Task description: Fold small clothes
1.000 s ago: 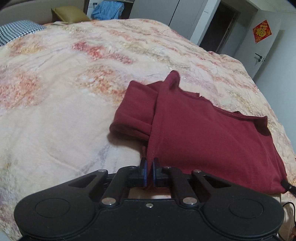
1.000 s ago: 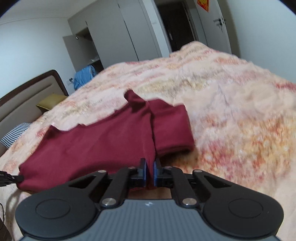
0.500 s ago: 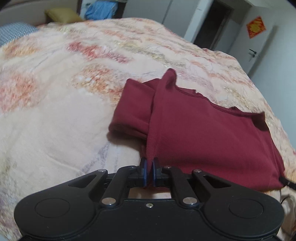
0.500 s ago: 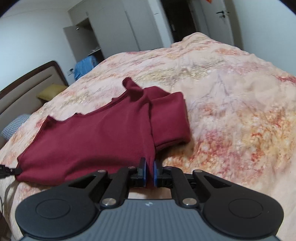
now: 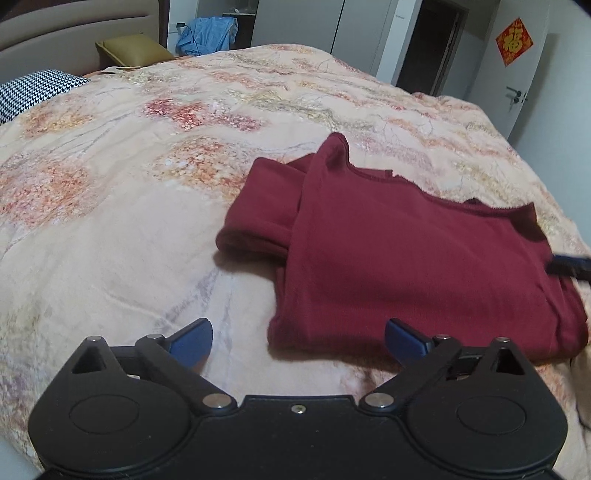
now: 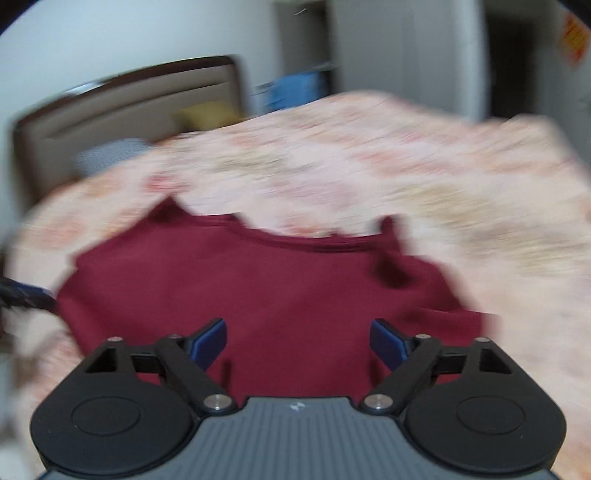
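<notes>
A dark red shirt (image 5: 406,258) lies folded on the floral bedspread (image 5: 129,184), its sleeve sticking out to the left. My left gripper (image 5: 298,341) is open and empty, just in front of the shirt's near left corner. In the blurred right wrist view the red shirt (image 6: 277,295) fills the middle, and my right gripper (image 6: 297,341) is open and empty over its near edge. The tip of the right gripper (image 5: 569,264) shows at the shirt's right edge in the left wrist view. The left gripper's tip (image 6: 22,295) shows at the shirt's left edge.
A houndstooth pillow (image 5: 33,90) and a mustard pillow (image 5: 129,46) lie by the headboard (image 5: 74,29). Blue clothing (image 5: 207,35) hangs beyond the bed. White wardrobes, a dark doorway (image 5: 428,44) and a door with a red decoration (image 5: 513,40) stand behind.
Both grippers held the shirt's hem shut, then opened and let it drop onto the bed. The right gripper is swinging fast, so its view is blurred.
</notes>
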`<state>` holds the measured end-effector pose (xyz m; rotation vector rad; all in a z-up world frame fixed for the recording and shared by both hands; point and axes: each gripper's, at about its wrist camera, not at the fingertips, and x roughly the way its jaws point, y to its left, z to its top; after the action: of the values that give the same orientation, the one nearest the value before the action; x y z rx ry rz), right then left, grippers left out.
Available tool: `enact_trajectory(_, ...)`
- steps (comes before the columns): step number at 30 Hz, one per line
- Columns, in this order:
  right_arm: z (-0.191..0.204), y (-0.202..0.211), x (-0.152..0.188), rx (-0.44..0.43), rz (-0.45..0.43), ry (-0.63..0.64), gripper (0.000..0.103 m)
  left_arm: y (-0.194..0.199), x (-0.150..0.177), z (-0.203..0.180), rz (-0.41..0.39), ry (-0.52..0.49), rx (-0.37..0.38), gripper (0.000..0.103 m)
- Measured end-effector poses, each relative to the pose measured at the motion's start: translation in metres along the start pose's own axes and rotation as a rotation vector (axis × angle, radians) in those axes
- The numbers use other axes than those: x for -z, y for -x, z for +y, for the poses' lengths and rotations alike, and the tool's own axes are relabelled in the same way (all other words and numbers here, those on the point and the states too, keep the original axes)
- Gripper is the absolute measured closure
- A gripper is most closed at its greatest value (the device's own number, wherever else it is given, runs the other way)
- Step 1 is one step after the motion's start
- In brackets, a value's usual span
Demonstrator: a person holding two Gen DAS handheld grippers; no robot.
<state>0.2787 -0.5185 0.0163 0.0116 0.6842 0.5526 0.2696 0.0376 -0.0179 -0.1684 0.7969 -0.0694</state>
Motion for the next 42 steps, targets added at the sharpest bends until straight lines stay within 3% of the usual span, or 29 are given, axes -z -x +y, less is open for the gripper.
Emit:
enact_trajectory(2, -0.015, -0.02, -0.014, -0.052, 0.016, -0.064, 0.012, -0.002, 0.001, -0.002, 0.008, -0.004, -0.01, 0.001)
enact_trajectory(4, -0.031, -0.034, -0.025, -0.045, 0.025, -0.119, 0.011, -0.004, 0.002, -0.003, 0.011, 0.002, -0.016, 0.001)
enact_trajectory(7, -0.056, -0.042, -0.036, 0.07, -0.005, -0.205, 0.008, -0.008, 0.001, -0.004, 0.022, 0.006, -0.025, 0.001)
enact_trajectory(11, -0.08, -0.035, -0.044, 0.324, -0.068, -0.276, 0.008, -0.008, 0.001, -0.006, 0.023, 0.006, -0.031, 0.001)
enact_trajectory(12, -0.08, -0.028, -0.043, 0.352, -0.089, -0.278, 0.008, -0.008, 0.001, -0.006, 0.025, 0.004, -0.028, 0.001)
enact_trajectory(15, -0.05, -0.007, -0.039, 0.355, -0.126, -0.209, 0.0, -0.008, 0.002, -0.006, 0.021, 0.007, -0.024, 0.001)
enact_trajectory(18, 0.007, 0.008, -0.026, 0.396, -0.14, -0.073, 0.0, -0.008, 0.005, -0.006, 0.011, 0.02, -0.022, 0.001)
enact_trajectory(23, 0.103, 0.012, 0.014, 0.344, -0.176, 0.058, 0.0, -0.009, 0.012, -0.005, -0.003, 0.018, -0.013, 0.001)
enact_trajectory(28, 0.164, -0.012, 0.056, 0.478, -0.193, 0.133, 0.0, -0.012, 0.009, 0.008, -0.009, 0.111, 0.047, 0.001)
enact_trajectory(31, 0.185, -0.038, 0.08, 0.546, -0.106, 0.189, 0.0, -0.017, 0.003, 0.018, -0.033, 0.223, 0.11, 0.001)
enact_trajectory(32, 0.191, -0.04, 0.085, 0.566, -0.121, 0.213, 0.0, -0.019, 0.0, 0.022, -0.038, 0.253, 0.133, 0.001)
enact_trajectory(34, 0.198, -0.039, 0.084, 0.574, -0.161, 0.261, 0.0, -0.026, -0.005, 0.025, -0.047, 0.298, 0.162, 0.009)
enact_trajectory(39, 0.192, -0.039, 0.059, 0.585, -0.233, 0.262, 0.0, -0.044, -0.015, 0.026, -0.048, 0.379, 0.156, 0.044)
enact_trajectory(42, 0.185, -0.052, 0.05, 0.567, -0.22, 0.239, 0.0, -0.05, -0.017, 0.029, -0.051, 0.429, 0.152, 0.045)
